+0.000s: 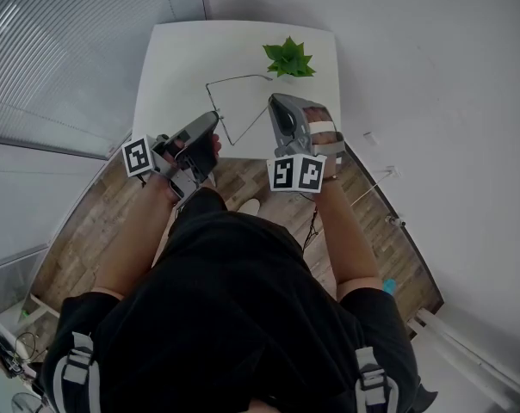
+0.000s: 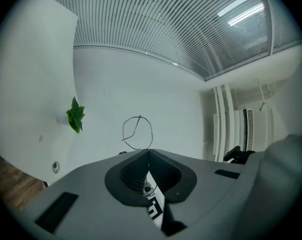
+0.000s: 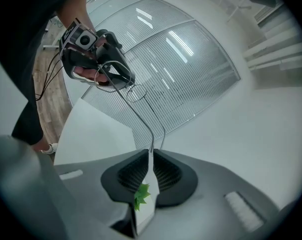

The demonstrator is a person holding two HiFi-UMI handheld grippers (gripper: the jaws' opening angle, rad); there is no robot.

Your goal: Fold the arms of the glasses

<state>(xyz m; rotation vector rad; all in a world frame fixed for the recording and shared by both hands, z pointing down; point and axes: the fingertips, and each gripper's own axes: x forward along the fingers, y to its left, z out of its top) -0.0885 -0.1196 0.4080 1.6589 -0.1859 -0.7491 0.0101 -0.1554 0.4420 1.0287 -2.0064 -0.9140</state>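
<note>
The glasses are being held over the table between both grippers. The lens end is being pinched by the closed jaws of the left gripper, the arm tips by those of the right gripper.

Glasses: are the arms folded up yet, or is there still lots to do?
Done: the glasses are up off the table. In hand: the left gripper is clamped on the front by a lens, and the right gripper pinches the tip of an arm. Left: both arms still stick straight out, so neither is folded yet.
</note>
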